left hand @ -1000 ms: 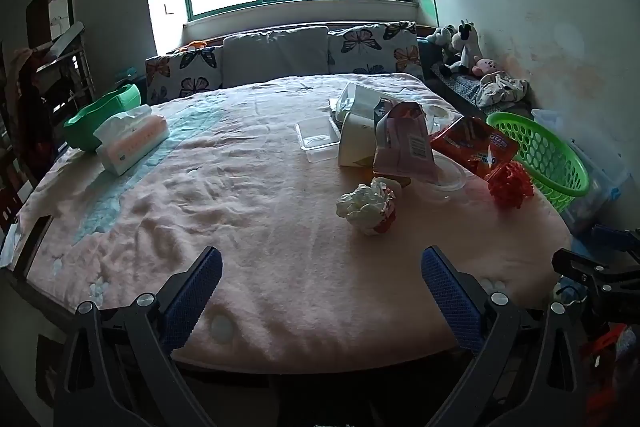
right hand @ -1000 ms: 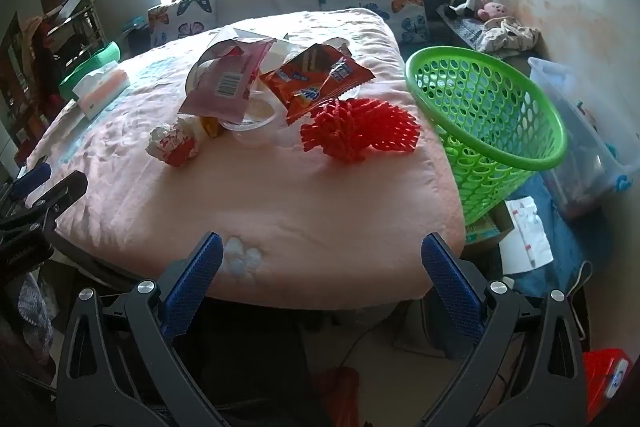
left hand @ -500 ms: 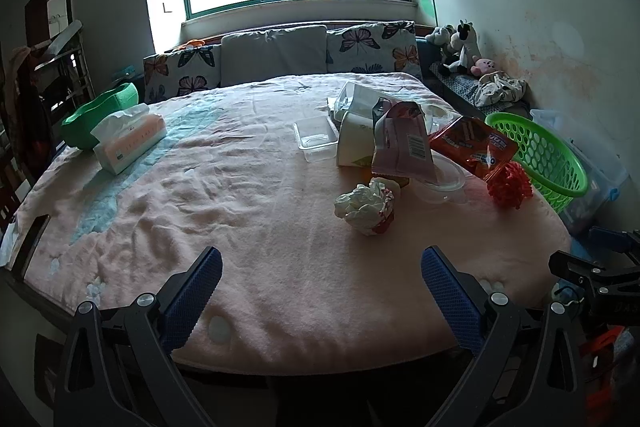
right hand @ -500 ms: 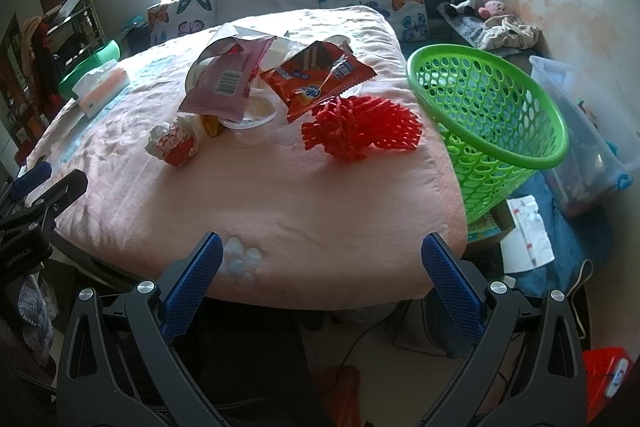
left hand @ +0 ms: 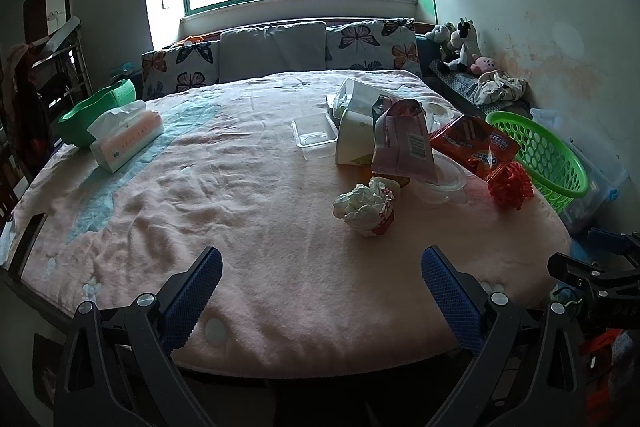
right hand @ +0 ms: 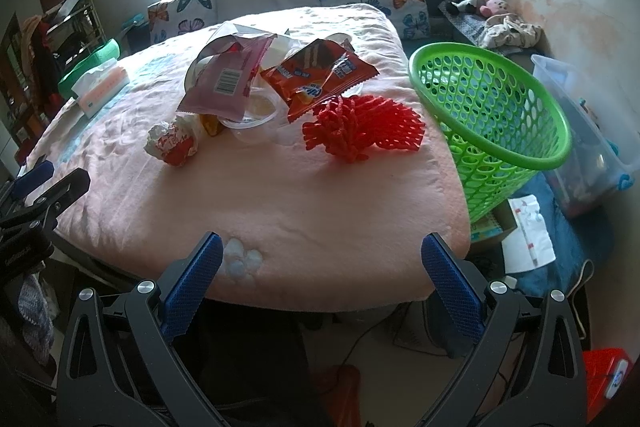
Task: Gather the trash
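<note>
Both my grippers, left (left hand: 320, 291) and right (right hand: 320, 267), spread wide, holding nothing; pickup not begun. Next: right reaches red mesh (right hand: 362, 129), beside basket (right hand: 516, 163).

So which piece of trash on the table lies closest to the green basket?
The red foam net, nearest the green basket; the orange snack wrapper and crumpled paper lie farther left.

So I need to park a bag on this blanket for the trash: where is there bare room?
Bare: the wide stretch between the tissue box and the crumpled wrapper, and the near strip before both grippers, in front of the red foam net. Crowded: the heap around the pink bag and snack packet, up to the green basket.
</note>
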The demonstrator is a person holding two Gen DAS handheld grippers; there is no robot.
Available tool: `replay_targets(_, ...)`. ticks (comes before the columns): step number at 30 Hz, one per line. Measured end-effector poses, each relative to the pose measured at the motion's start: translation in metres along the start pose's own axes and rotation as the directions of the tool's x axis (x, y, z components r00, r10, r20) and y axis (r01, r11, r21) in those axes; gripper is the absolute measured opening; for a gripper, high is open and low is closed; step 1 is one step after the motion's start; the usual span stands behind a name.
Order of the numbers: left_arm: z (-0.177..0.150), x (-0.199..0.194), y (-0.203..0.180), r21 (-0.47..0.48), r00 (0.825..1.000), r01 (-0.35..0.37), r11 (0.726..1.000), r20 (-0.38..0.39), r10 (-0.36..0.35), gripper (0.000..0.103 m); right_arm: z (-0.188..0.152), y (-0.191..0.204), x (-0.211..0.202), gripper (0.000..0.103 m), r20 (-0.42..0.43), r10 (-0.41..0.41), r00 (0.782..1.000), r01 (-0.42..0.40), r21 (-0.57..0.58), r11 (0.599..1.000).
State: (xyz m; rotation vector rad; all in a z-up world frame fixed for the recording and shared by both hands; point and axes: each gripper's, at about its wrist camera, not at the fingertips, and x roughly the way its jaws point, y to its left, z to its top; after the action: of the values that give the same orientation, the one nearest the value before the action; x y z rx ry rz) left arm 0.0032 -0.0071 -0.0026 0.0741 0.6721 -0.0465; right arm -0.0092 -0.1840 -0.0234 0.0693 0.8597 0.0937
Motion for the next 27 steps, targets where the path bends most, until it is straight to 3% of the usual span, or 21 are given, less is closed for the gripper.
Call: replay_targets(27, 0.012, 0.016, 0.0, -0.004, 1.0, 0.009, 1.0, -0.022, -0.01, 0.097, 0.009, -0.001, 0.013, 0.099, -0.013, 0.019, 1.0, -0.02, -0.015, 1.0)
